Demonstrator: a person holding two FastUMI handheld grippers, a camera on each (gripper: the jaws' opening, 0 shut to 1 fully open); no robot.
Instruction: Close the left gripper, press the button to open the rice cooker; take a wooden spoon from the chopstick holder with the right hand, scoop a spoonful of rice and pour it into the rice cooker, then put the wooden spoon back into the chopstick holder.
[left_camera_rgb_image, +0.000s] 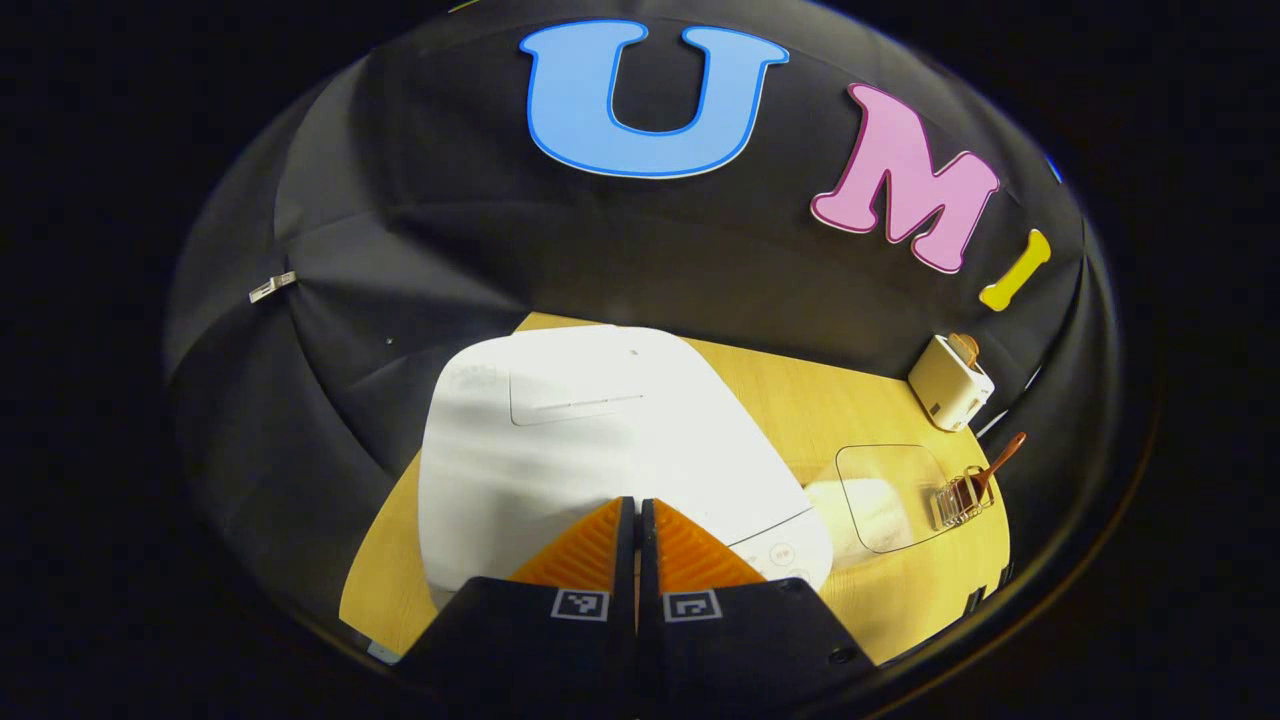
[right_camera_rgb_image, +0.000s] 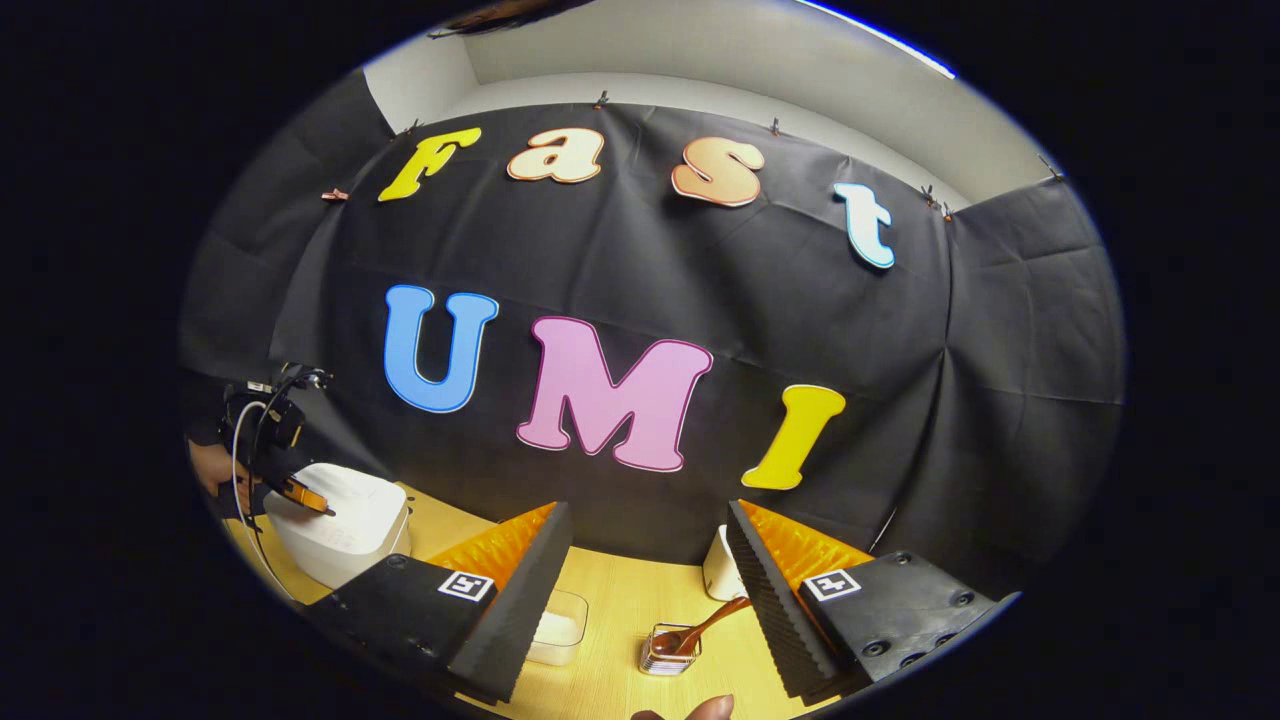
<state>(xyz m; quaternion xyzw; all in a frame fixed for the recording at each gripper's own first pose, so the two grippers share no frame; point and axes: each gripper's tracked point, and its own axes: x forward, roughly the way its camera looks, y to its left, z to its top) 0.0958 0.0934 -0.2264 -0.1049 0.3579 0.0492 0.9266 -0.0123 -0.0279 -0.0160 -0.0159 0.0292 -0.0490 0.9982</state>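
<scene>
Open tabletop (right_camera_rgb_image: 620, 610) before wooden spoon (right_camera_rgb_image: 700, 630)

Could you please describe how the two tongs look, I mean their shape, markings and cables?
Each of the tongs, left tongs and right tongs, has two wedge-shaped fingers with ribbed inner faces, mounted on dark angular blocks. Every block carries a small square black-and-white marker; round screw holes show on the right tongs' blocks. In the right gripper view, the left tongs appear farther off with a dark body and a white cable looping down.
</scene>
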